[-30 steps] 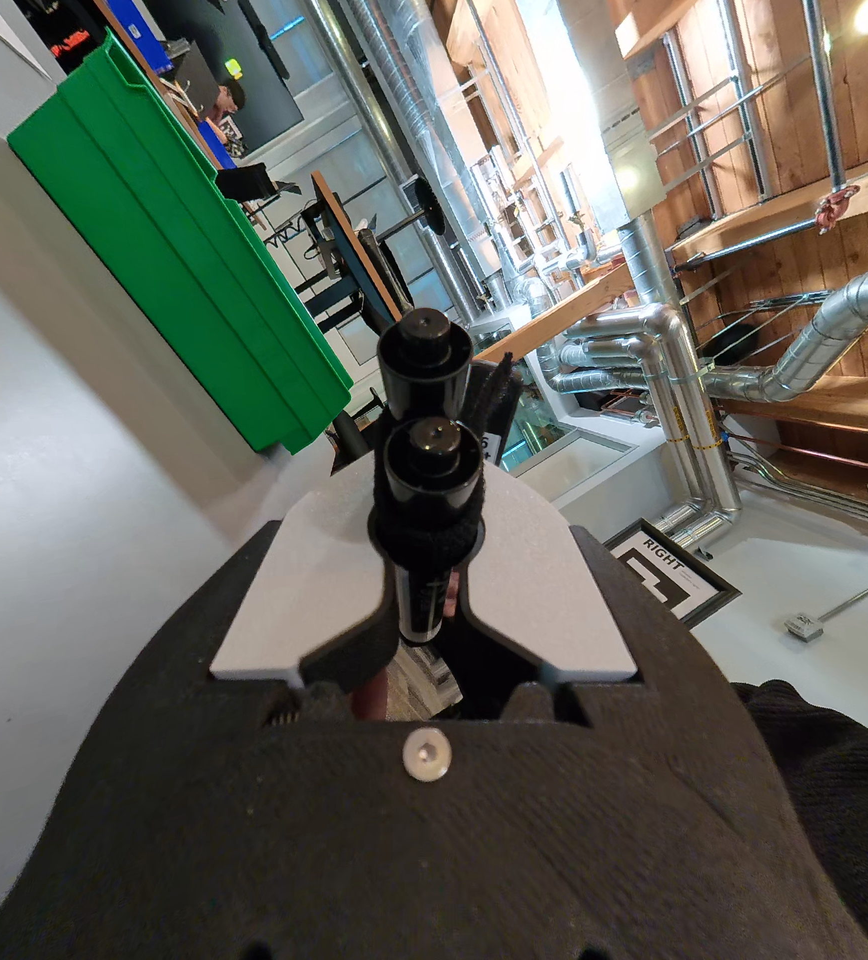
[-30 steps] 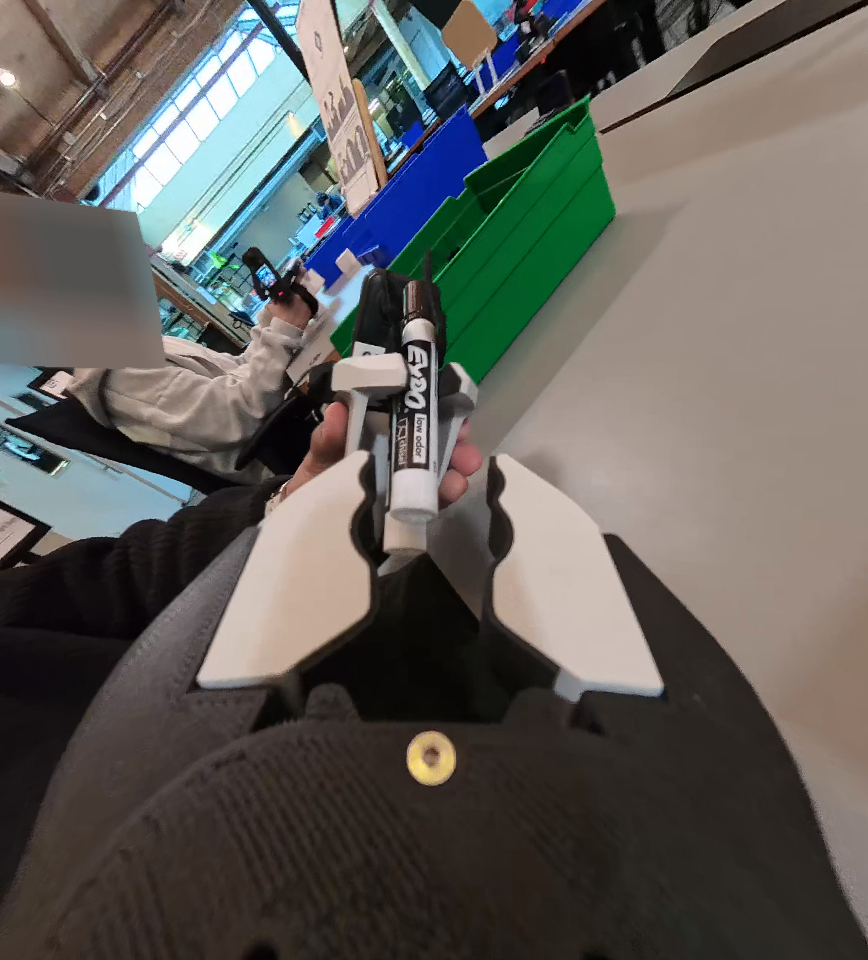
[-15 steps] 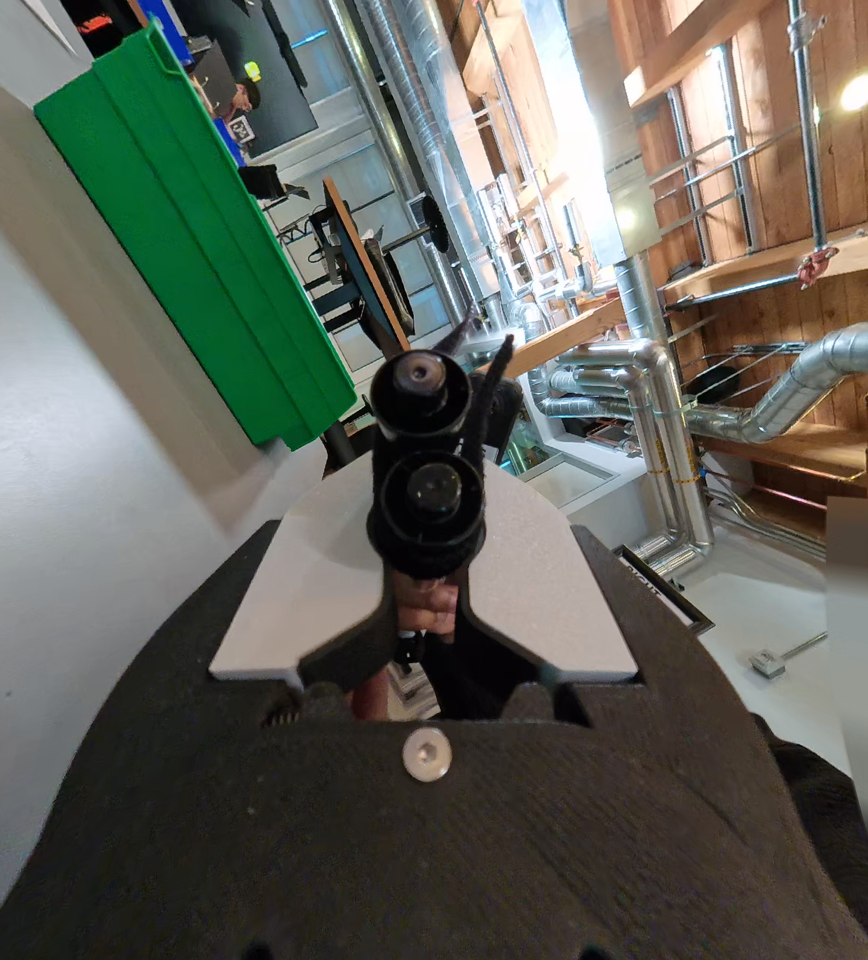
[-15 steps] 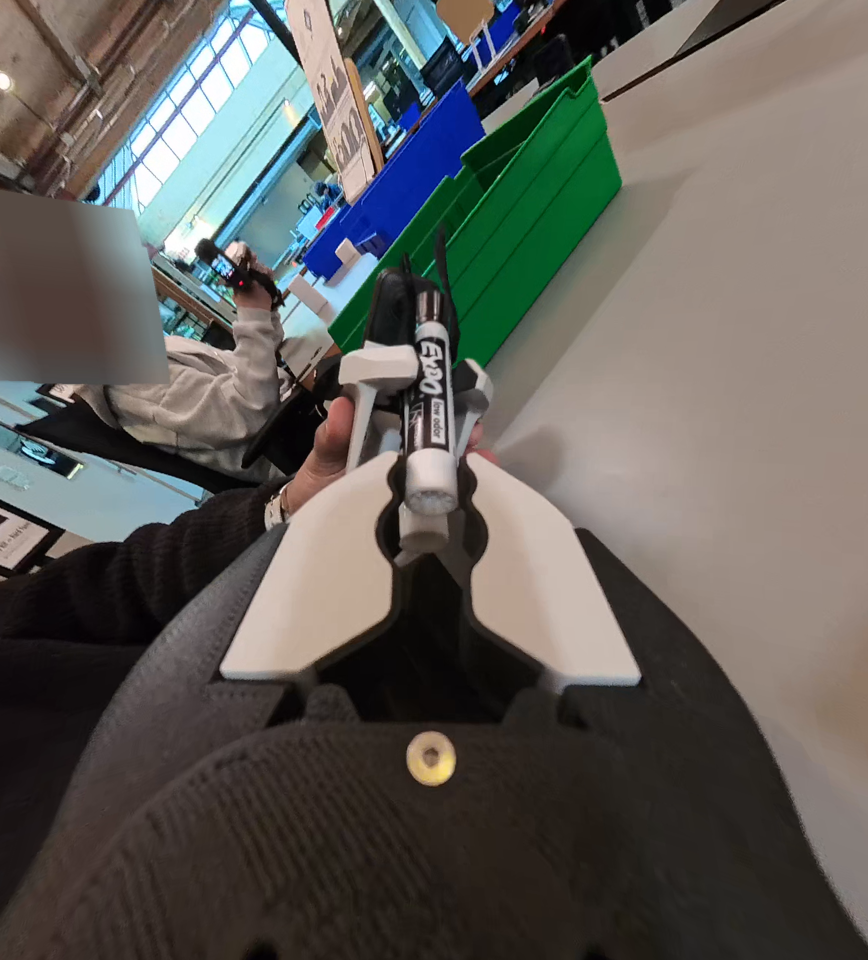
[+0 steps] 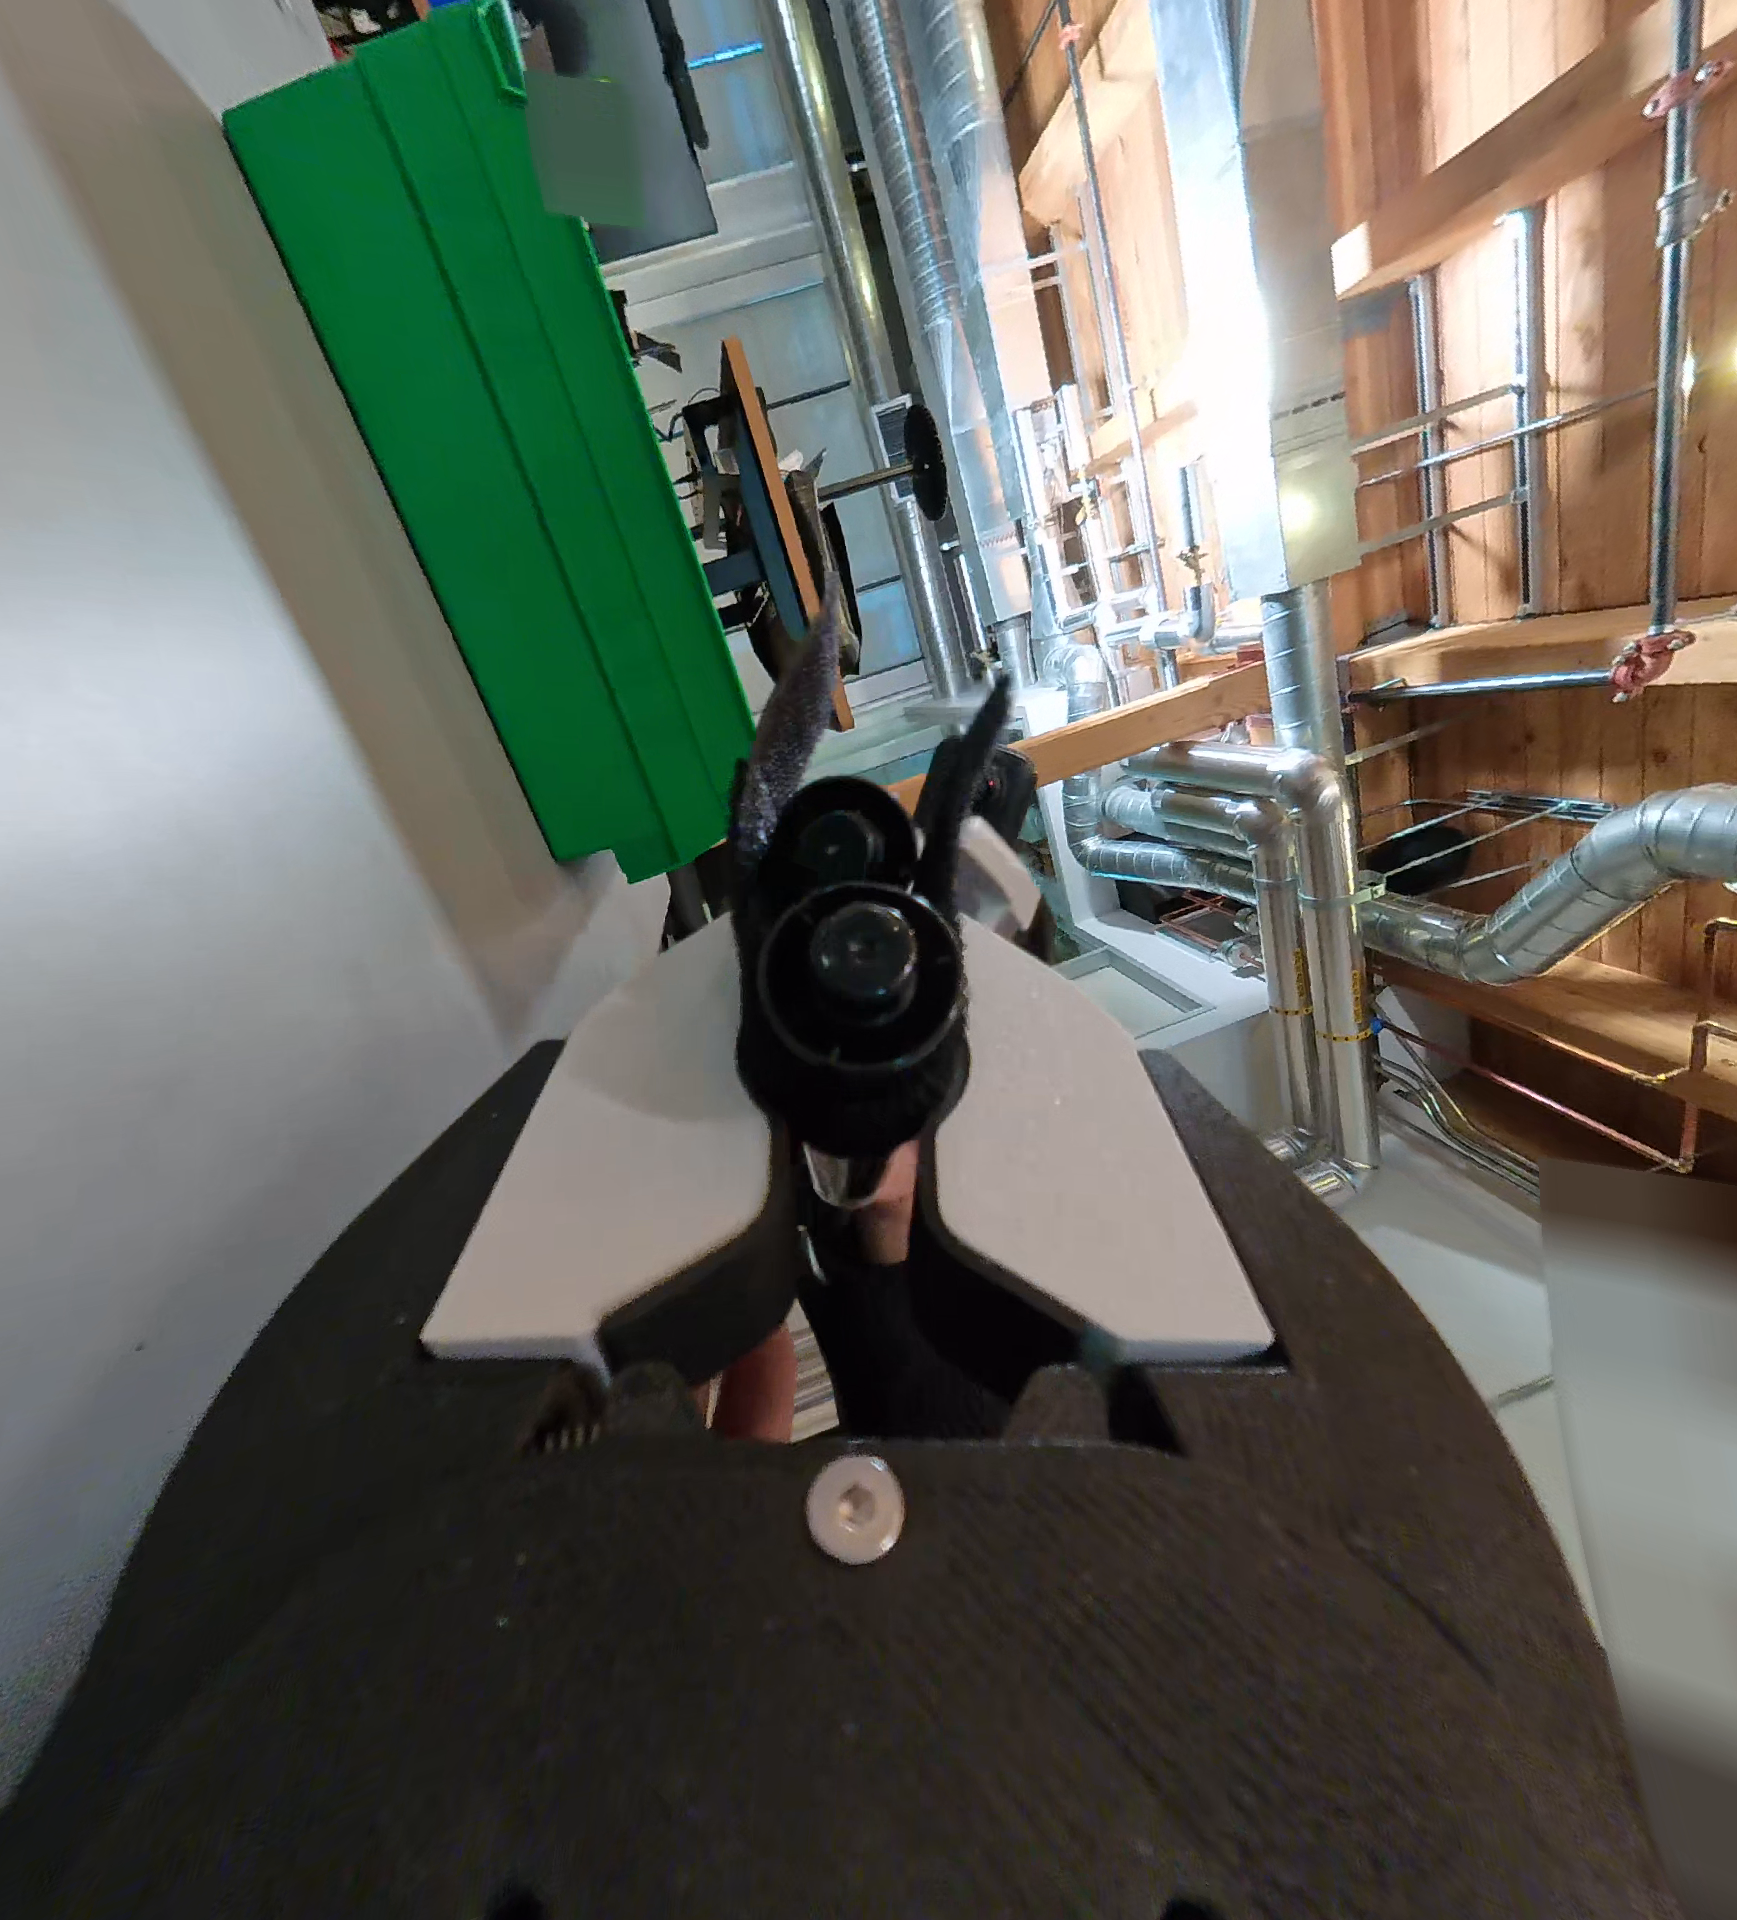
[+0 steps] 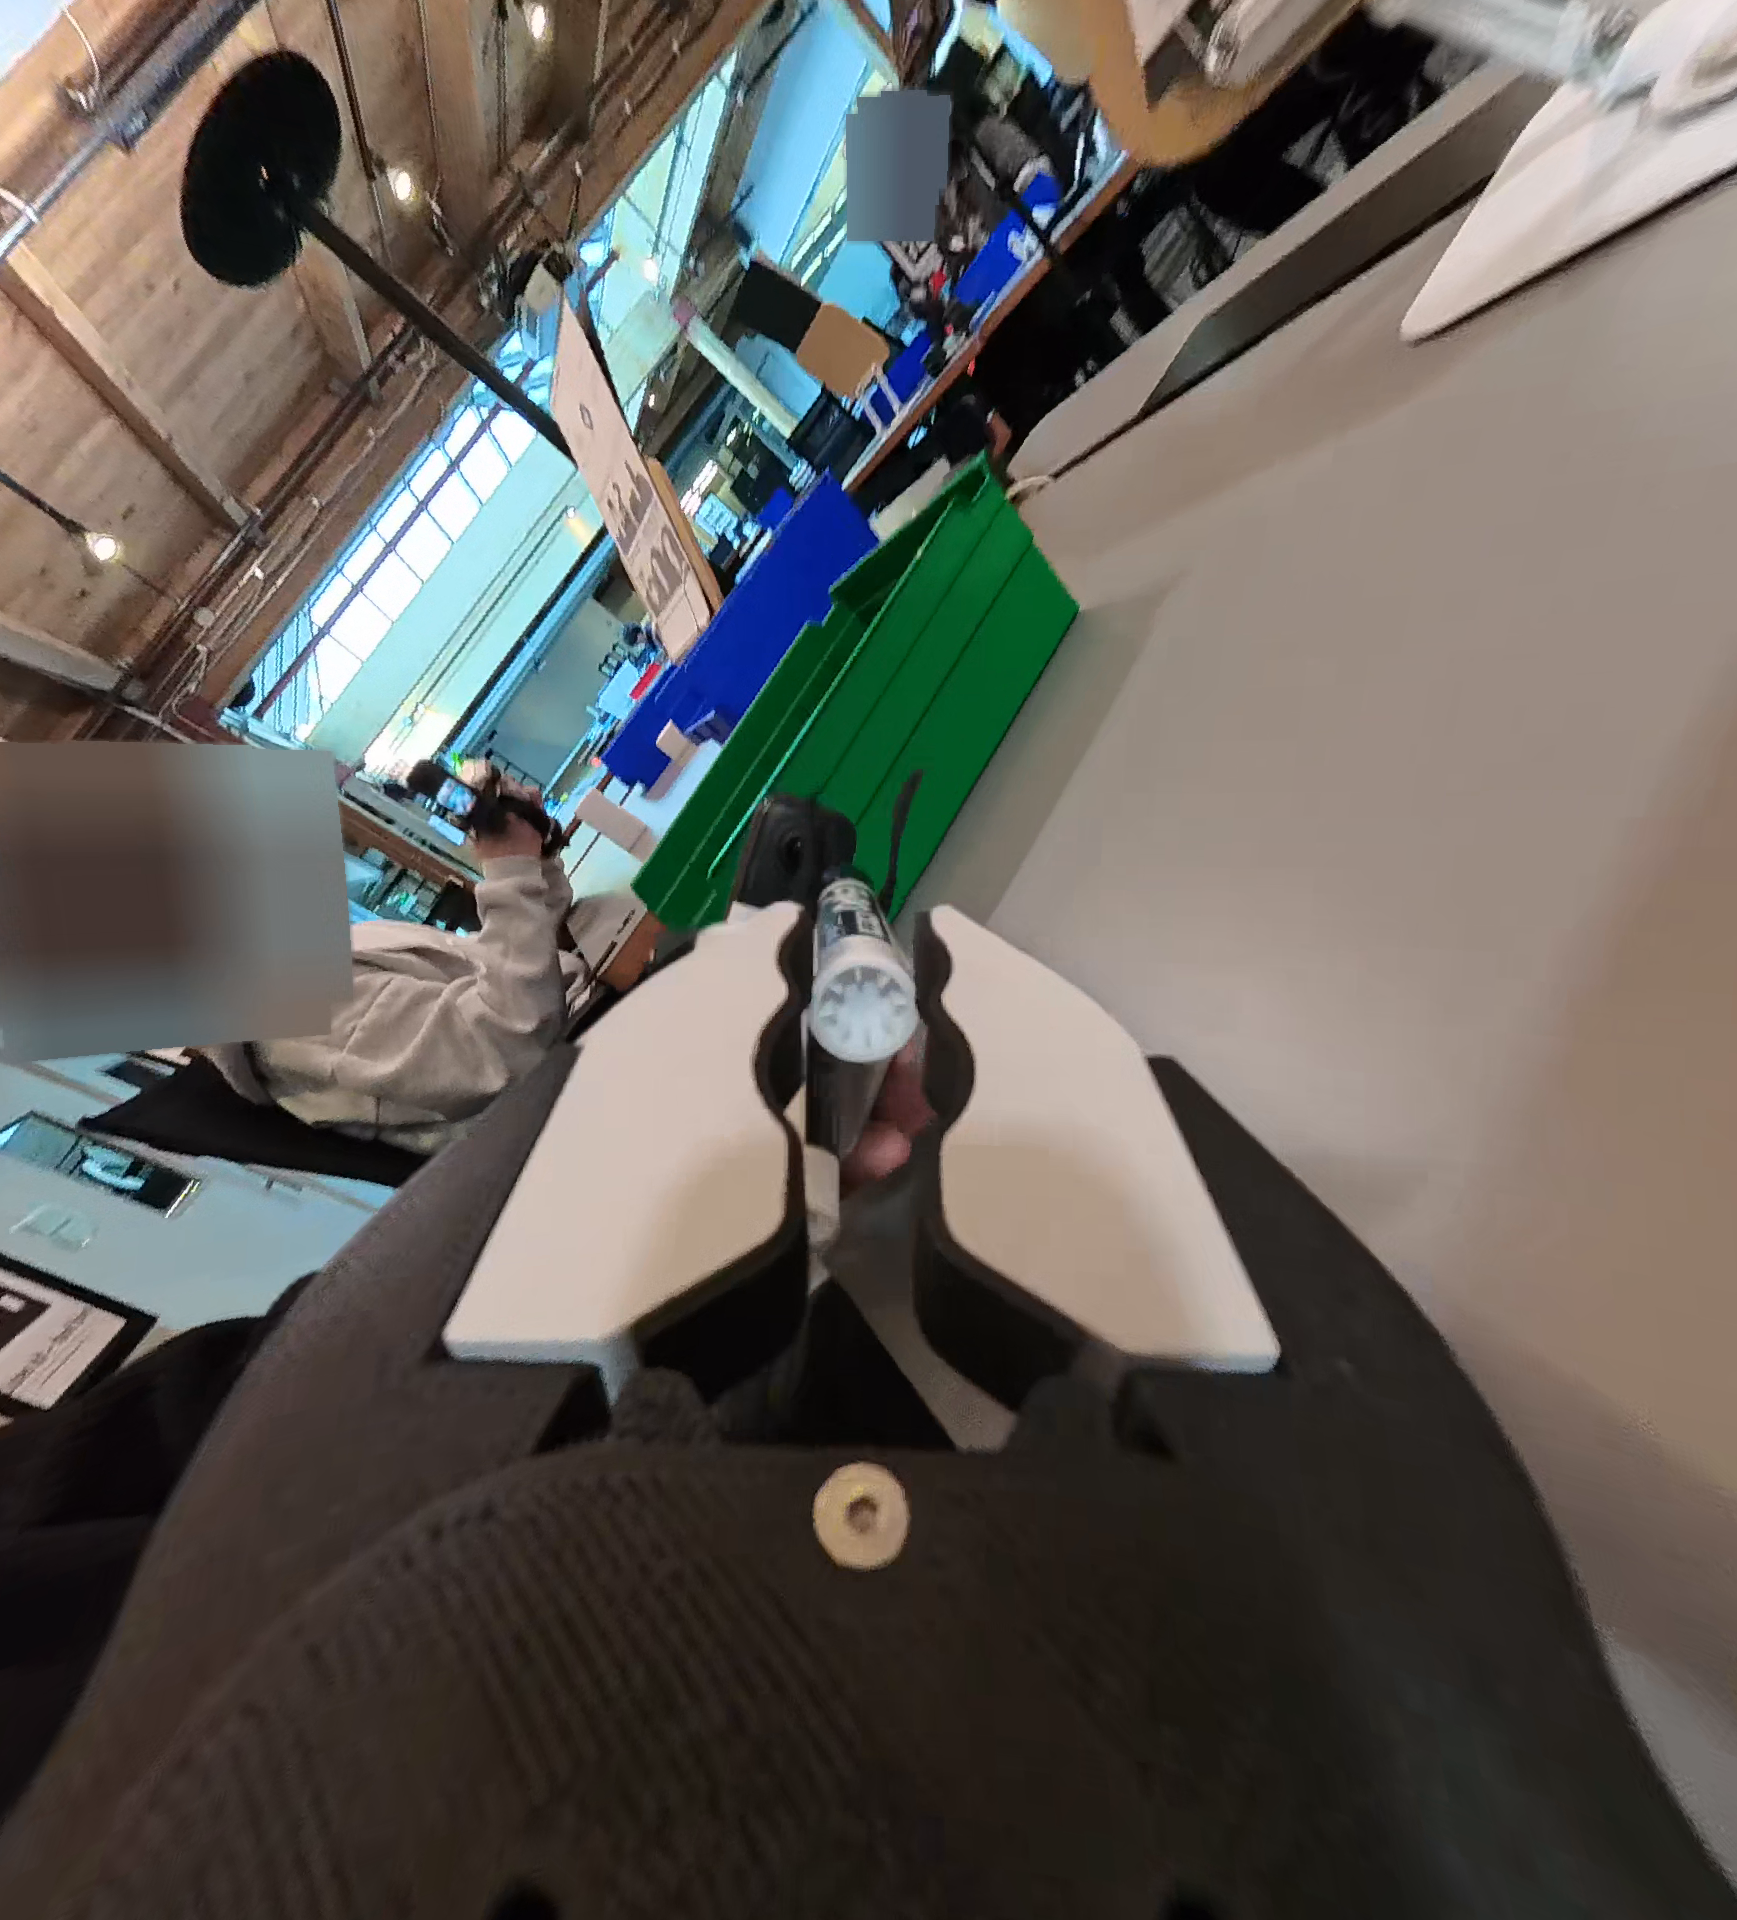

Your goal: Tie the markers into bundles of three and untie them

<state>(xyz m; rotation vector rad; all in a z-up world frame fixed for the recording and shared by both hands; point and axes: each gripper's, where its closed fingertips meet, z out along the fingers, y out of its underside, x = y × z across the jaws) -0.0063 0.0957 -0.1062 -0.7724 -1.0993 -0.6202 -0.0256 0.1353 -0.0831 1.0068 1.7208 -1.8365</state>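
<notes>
My left gripper (image 5: pixel 853 997) is shut on a bundle of two black markers (image 5: pixel 848 961) bound by a black fabric strap (image 5: pixel 791 717). In the left wrist view I see their black caps end-on, held up off the grey table (image 5: pixel 116 727). My right gripper (image 6: pixel 859 935) is shut on the white end of one marker (image 6: pixel 859 1003), seen end-on between its white fingers (image 6: pixel 656 1122). Beyond it, the left gripper's dark camera body (image 6: pixel 791 852) and the loose strap (image 6: pixel 900 831) show. A finger of the hand shows under the marker.
A green bin (image 6: pixel 905 707) stands on the grey table (image 6: pixel 1415 727), also in the left wrist view (image 5: pixel 490 436), with a blue bin (image 6: pixel 760 623) behind it. A person in a grey hoodie (image 6: pixel 428 1008) sits at left. A white board (image 6: pixel 1570 208) lies far right. The left gripper's tips are roughly 5 cm from the right gripper's.
My right gripper went from open to shut on the marker's white end. Both views have swung, and the markers now point straight at each camera.
</notes>
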